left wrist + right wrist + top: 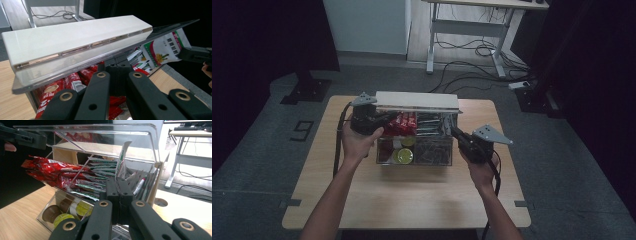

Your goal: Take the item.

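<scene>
A clear acrylic organiser box [432,159] stands mid-table, its white-topped lid [417,100] raised. My left gripper [117,66] is shut, and its tips sit under the lid's clear plate [160,31] and prop it up. It reaches the box's upper left corner [384,120]. My right gripper [117,182] is shut on a green-and-white sachet [122,160] that stands upright over the right compartment. The left gripper view shows this sachet [165,47] with a yellow flower print, held by the right gripper [181,53]. Red sachets [50,171] fill the left compartment.
Round capsules [62,216], brown, yellow and green, lie in the box's lower front section. More green sachets [100,173] are stacked beside the held one. The wooden table [412,200] has bare room at the front. A desk frame [467,30] and floor cables [472,65] lie beyond.
</scene>
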